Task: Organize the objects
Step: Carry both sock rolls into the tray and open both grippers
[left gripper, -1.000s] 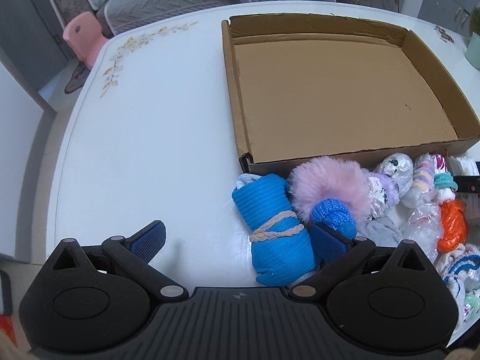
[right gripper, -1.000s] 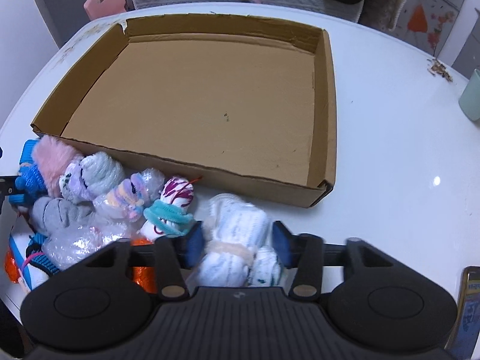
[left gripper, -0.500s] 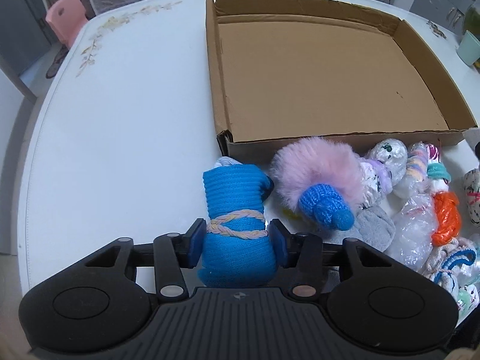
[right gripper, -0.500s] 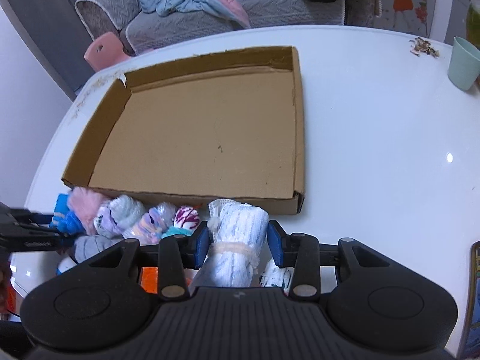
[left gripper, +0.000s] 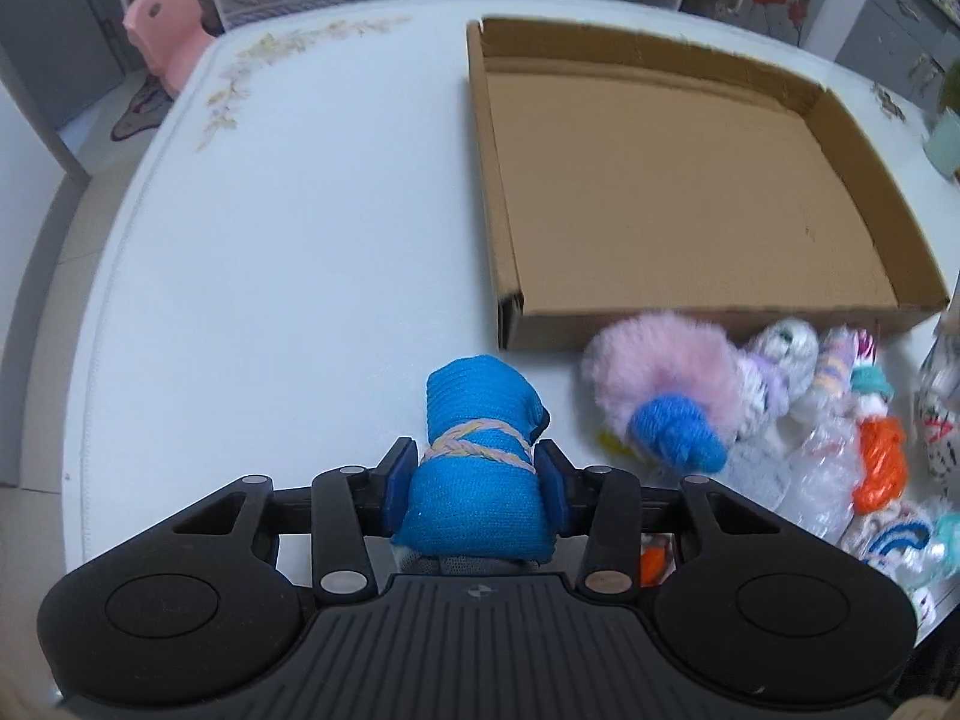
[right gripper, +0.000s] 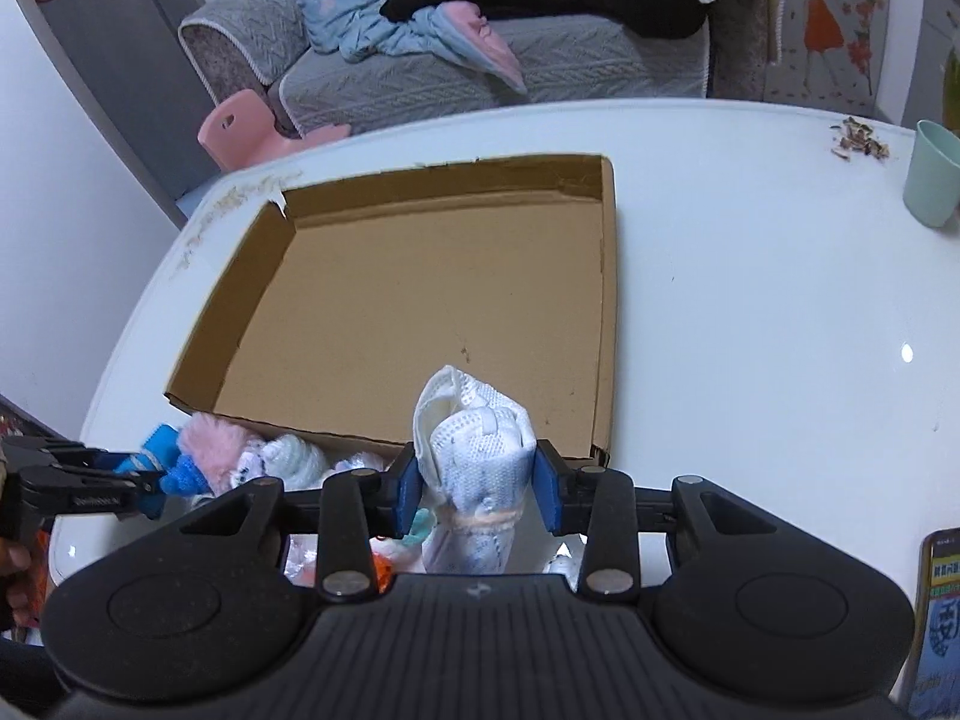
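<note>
While my left gripper (left gripper: 475, 477) closes on the blue roll (left gripper: 477, 468) | right gripper (right gripper: 475, 483) closes on the white roll (right gripper: 477, 468) | I lift both clear, then lower into the box (right gripper: 609, 312) at 12 o'clock.

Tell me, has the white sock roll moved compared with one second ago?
Yes. The white sock roll, clamped in the right gripper, has risen off the table and now overlaps the cardboard box near edge.

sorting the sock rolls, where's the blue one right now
In the left wrist view, the blue roll sits clamped in the left gripper, left of the fluffy pink roll.
</note>
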`<state>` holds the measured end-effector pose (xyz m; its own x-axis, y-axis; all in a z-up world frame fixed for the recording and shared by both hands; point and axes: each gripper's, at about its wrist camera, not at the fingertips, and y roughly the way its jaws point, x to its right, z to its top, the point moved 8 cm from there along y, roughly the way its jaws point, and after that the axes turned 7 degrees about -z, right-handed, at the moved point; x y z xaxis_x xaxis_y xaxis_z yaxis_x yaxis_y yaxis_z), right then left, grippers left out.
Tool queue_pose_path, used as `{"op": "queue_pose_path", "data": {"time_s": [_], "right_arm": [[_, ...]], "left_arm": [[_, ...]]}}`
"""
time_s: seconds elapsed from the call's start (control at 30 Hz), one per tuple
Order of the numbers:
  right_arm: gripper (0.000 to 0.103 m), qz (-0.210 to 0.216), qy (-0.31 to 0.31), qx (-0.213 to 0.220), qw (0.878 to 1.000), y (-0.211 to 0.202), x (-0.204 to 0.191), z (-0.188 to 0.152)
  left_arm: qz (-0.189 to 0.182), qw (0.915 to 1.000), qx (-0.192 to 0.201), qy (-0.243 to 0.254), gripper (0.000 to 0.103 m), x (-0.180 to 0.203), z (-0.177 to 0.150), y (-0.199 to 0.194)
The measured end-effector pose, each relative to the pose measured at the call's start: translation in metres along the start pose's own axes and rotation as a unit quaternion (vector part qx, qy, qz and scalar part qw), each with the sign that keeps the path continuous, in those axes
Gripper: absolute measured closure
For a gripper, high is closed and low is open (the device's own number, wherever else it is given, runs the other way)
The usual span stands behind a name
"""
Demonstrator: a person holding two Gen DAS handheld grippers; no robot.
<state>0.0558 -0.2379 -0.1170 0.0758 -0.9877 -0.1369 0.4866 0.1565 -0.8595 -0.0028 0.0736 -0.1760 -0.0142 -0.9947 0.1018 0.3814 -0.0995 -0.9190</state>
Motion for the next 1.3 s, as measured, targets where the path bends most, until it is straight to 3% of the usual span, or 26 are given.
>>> {"op": "queue_pose_path", "data": {"time_s": [0.17, 0.3, 0.47, 0.67, 0.9, 1.17, 1.23, 1.3], "right_arm": [[0.070, 0.030, 0.020, 0.002, 0.999, -0.010, -0.003, 0.002], [0.070, 0.055, 0.025, 0.022, 0.998, -0.025, -0.013, 0.028], [0.070, 0.074, 0.021, 0.046, 0.996, -0.008, -0.038, 0.081], [0.070, 0.100, 0.029, 0.030, 0.994, 0.055, -0.068, 0.126], [0.070, 0.069, 0.012, -0.015, 0.997, 0.125, -0.081, 0.143], [0.070, 0.069, -0.002, -0.036, 0.997, 0.145, -0.098, 0.139], [0.068, 0.071, -0.007, -0.036, 0.997, 0.145, -0.104, 0.138], [0.062, 0.070, -0.003, -0.036, 0.997, 0.143, -0.105, 0.138]], "left_arm": [[-0.009, 0.9986, 0.051, -0.006, 0.053, 0.011, 0.030, -0.036], [-0.029, 0.9948, 0.097, 0.012, 0.053, 0.029, 0.077, -0.053], [-0.059, 0.9928, 0.104, 0.001, 0.053, 0.042, 0.127, -0.018], [-0.053, 0.9906, 0.120, 0.038, 0.053, 0.058, 0.170, 0.033], [-0.039, 0.9923, 0.109, 0.044, 0.053, 0.051, 0.174, 0.084], [-0.036, 0.9904, 0.127, 0.042, 0.051, 0.049, 0.174, 0.085], [-0.033, 0.9913, 0.121, 0.039, 0.032, 0.049, 0.173, 0.086], [-0.035, 0.9905, 0.127, 0.037, 0.024, 0.049, 0.174, 0.084]]}}
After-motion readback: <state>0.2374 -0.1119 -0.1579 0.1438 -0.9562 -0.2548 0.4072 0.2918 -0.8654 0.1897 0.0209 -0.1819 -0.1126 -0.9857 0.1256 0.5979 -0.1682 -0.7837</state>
